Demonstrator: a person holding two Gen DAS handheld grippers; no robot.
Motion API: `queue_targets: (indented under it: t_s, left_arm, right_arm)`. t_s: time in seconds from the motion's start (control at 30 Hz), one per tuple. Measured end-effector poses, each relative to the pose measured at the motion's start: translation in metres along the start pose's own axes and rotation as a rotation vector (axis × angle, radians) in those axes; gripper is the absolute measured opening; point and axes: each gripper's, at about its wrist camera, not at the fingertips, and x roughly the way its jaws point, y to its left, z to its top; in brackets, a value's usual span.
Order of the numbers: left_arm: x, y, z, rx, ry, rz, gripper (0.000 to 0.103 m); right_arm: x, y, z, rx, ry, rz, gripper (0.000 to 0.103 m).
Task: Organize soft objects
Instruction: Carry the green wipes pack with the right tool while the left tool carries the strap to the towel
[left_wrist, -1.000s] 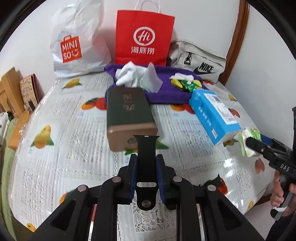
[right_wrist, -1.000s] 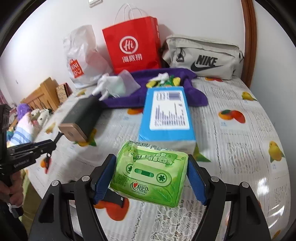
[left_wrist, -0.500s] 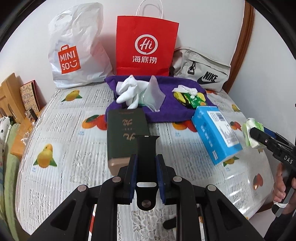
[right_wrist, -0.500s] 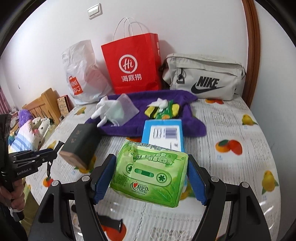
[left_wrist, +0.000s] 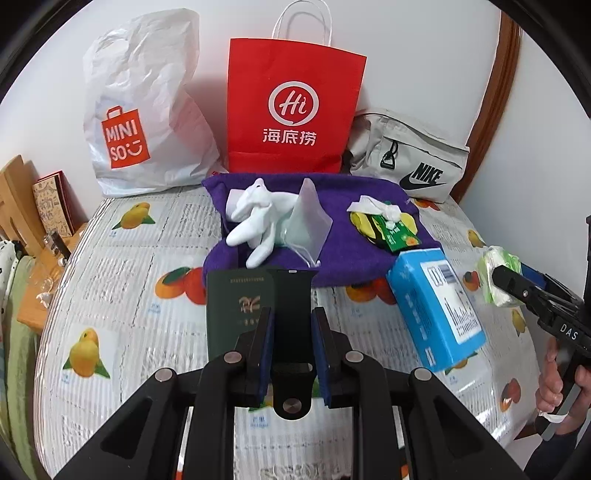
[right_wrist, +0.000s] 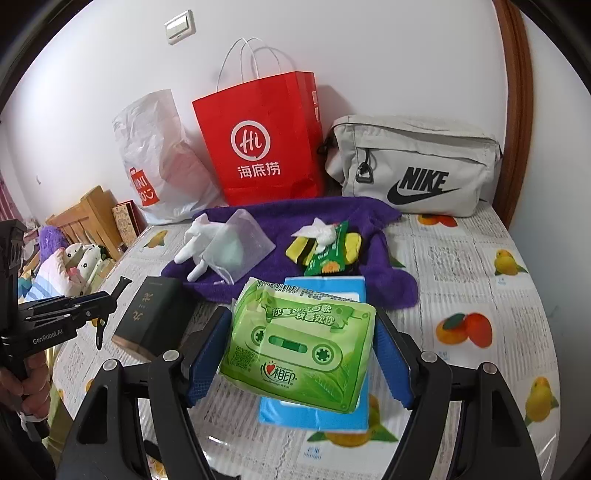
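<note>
Your right tongs (right_wrist: 299, 347) pinch the green tissue pack (right_wrist: 299, 343) across its width, one blue pad on each short side, printed face up, long axis crosswise to the tongs. The pack hangs clear of the surface (right_wrist: 480, 280), directly over the blue box (right_wrist: 317, 410).

Your left tongs (left_wrist: 293, 328) are pressed onto a black strap (left_wrist: 293, 314). Its long axis runs along the fingers: one end sticks out ahead, the other, with its stud, trails back toward you. The strap is also lifted, hovering over the near end of the dark green box (left_wrist: 236, 306).

Key relation: the purple towel (right_wrist: 373, 236), where the soft things are gathered, lies straight ahead of both tongs, toward the wall. On it: a white glove (right_wrist: 195, 243) and mesh pouch (right_wrist: 240, 251) to the left, yellow-black socks (right_wrist: 325, 249) with a green sachet (right_wrist: 328, 258) to the right. From the right wrist view the towel's near edge sits just past the blue box, so the tissue pack looks nearer to a free patch of towel than the strap. The left tongs must pass over the dark green box first.

Judgement: mid-carry, both items held, neither placed. A forward reach with the right hand, keeping the pack level, should land it on the near right part of the towel. Risk: the pack is soft, so it may sag or slip from the pads if tilted.

Behind the towel, against the wall: white bag (left_wrist: 147, 110), red bag (left_wrist: 291, 110), grey pouch (left_wrist: 410, 162).
</note>
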Motion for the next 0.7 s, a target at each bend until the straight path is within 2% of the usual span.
queue_targets:
  t_s: [0.7]
  left_arm:
    - [0.079, 0.015, 0.068, -0.068, 0.039, -0.042, 0.020]
  right_arm:
    - [0.079, -0.011, 0.055, -0.008, 0.044, -0.003, 0.075]
